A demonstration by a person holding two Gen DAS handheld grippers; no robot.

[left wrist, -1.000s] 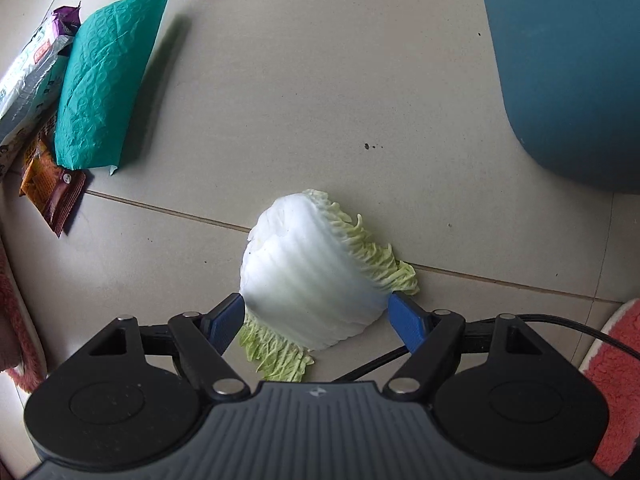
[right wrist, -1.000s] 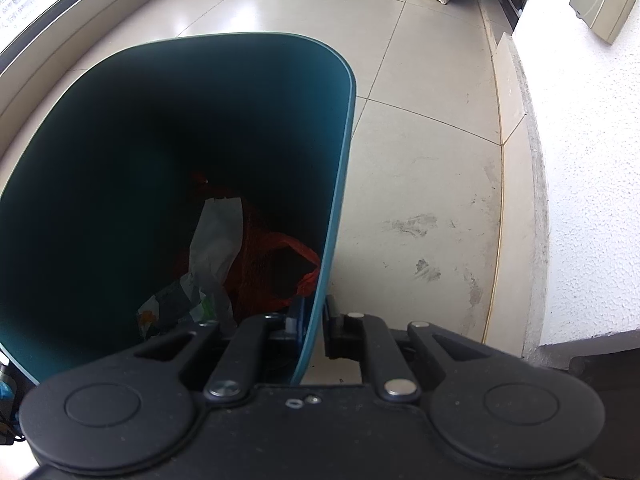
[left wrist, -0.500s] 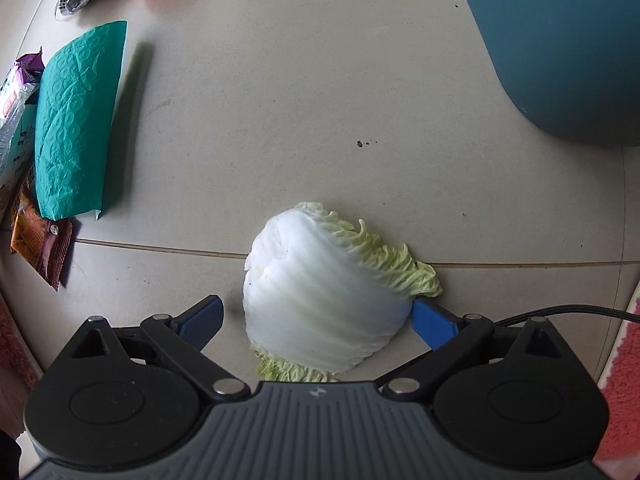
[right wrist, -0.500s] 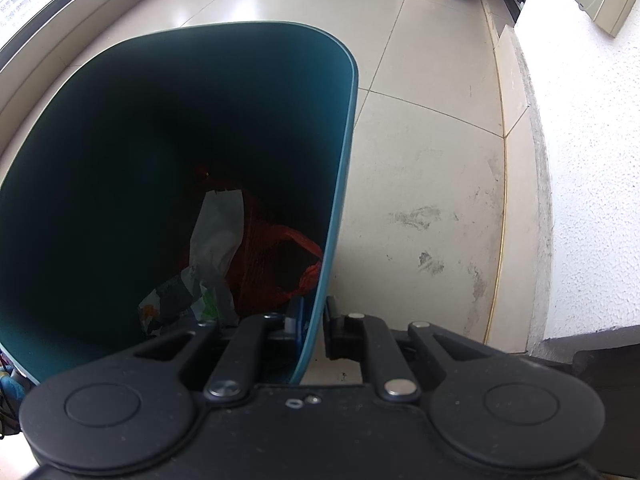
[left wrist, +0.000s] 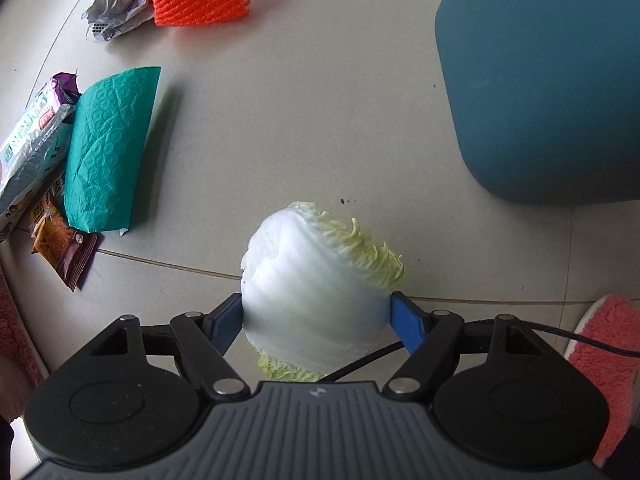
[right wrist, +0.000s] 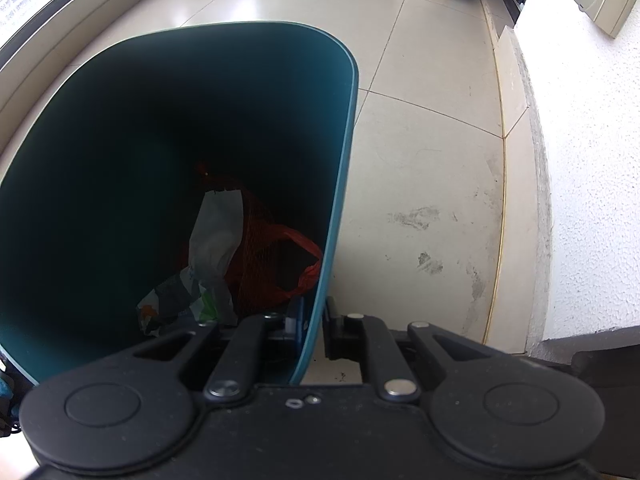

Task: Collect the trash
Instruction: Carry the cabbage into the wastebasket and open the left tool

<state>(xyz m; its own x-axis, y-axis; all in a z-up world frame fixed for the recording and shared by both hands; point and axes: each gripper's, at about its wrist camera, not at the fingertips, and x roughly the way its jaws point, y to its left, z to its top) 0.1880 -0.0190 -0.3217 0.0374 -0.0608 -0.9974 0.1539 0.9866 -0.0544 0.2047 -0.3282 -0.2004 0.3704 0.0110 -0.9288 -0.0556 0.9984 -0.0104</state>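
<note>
Blue pads of your left claw have just closed on the cabbage chunk, above the floor; lift straight, then swing right to the teal bin, whose rim your right claw pinches steady.

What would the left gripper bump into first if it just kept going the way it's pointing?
The left gripper already has the cabbage piece between its jaws; straight beyond it lies the tiled floor, probably bare there, though the cabbage hides that spot.
</note>
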